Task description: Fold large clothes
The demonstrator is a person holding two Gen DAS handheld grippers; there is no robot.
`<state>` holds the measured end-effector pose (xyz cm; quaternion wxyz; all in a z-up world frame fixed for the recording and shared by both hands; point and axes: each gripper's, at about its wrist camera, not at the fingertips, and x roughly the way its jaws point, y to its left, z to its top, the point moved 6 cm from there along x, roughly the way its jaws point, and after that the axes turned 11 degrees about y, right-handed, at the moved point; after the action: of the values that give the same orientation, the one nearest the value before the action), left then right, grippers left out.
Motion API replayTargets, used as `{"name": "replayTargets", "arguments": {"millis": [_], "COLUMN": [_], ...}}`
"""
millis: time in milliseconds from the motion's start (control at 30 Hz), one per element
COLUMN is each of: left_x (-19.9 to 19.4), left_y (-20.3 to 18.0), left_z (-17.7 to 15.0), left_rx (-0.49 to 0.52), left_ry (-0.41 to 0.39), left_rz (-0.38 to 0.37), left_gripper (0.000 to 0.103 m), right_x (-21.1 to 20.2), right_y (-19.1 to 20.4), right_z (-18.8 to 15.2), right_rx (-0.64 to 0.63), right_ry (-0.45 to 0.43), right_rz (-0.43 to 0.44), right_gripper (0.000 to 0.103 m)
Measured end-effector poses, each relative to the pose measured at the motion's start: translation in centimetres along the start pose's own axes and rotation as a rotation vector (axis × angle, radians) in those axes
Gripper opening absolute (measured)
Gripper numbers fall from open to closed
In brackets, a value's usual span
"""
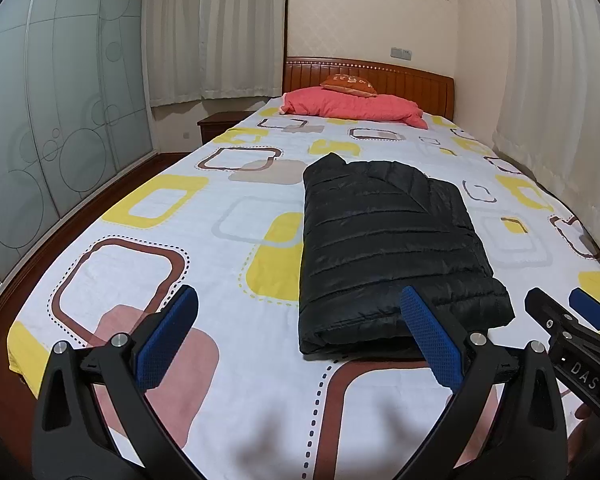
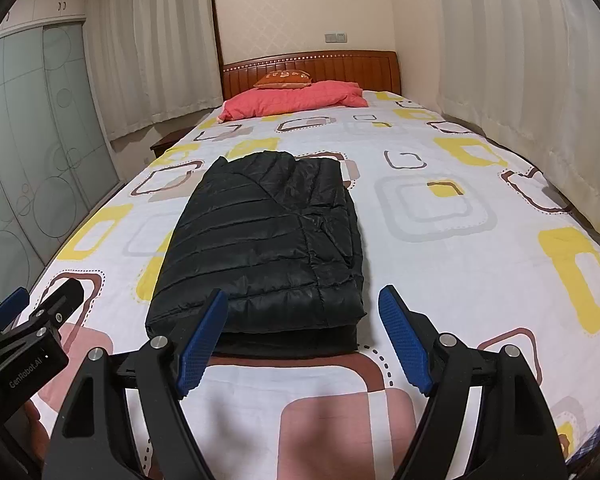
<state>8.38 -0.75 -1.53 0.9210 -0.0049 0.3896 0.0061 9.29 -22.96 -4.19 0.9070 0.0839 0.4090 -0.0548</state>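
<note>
Now | jacket lying folded on bed, long axis toward 12 | right gripper nearer, left gripper seeing it at 1 | both gaping wide, holding nothing

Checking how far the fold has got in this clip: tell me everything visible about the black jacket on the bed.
The black jacket is a quilted puffer with horizontal stitched channels and a slightly shiny, nylon-like shell. It lies flat on the patterned bedsheet, folded lengthwise into a thick, long rectangle with layers stacked at the near edge. A diagonal seam or folded sleeve crosses the top. Nothing grips it: both the left tongs and right tongs hang open by its near end.
</note>
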Motion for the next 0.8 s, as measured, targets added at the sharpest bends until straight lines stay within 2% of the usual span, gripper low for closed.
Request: {"name": "replayTargets", "arguments": {"millis": [800], "left_x": [-0.03], "left_y": [-0.34], "left_z": [-0.13], "left_rx": [0.006], "left_ry": [0.001], "left_rz": [0.0], "left_gripper": [0.101], "right_x": [-0.36], "right_y": [0.38], "right_z": [0.02], "right_rx": [-0.014], "right_ry": [-0.01], "right_rz": [0.006], "right_gripper": [0.077]}}
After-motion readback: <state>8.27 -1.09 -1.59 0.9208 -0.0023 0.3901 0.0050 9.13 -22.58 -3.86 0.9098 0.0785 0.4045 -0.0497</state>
